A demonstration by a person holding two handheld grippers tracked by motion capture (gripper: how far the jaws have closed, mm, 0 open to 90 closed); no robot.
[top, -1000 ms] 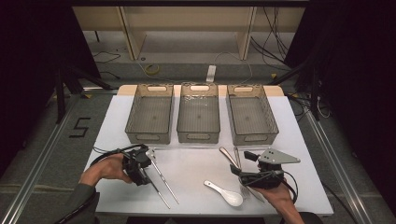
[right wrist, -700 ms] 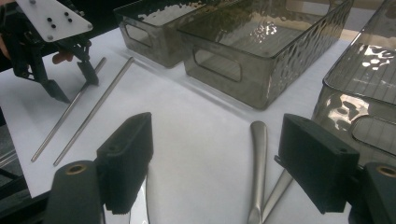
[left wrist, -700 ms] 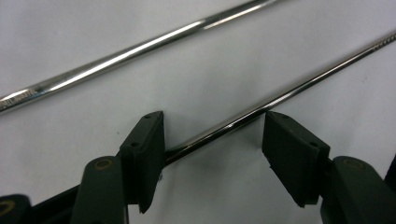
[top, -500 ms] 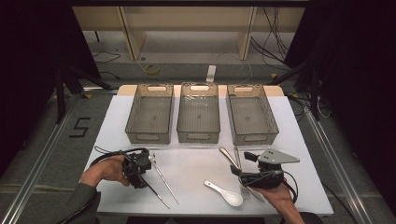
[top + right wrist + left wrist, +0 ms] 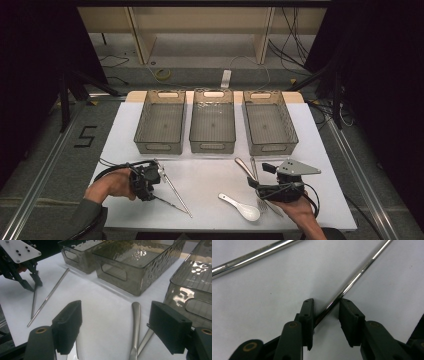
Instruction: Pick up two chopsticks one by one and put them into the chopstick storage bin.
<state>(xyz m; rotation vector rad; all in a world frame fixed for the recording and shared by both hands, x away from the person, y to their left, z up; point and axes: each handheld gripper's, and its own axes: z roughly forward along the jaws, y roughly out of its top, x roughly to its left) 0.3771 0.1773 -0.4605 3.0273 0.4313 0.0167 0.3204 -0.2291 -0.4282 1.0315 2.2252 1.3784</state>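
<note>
Polished steel chopstick (image 5: 352, 281): thin, stiff, slippery, likely to roll. Left tongs (image 5: 325, 315) have just been closing around it, one pad touching, no clamp yet. Right tongs (image 5: 117, 325) released.

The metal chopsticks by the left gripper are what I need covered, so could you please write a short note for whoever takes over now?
Left gripper: jaws have just been closing around one chopstick; a gap remains at one pad, so no grip yet.
Right gripper: jaws open, nothing held, above spoon handles.
The second chopstick lies on the white table; white spoon lies near the right gripper.
Done: nothing sorted; the three bins are empty.
Left: probably finish the grasp, then lift.
</note>
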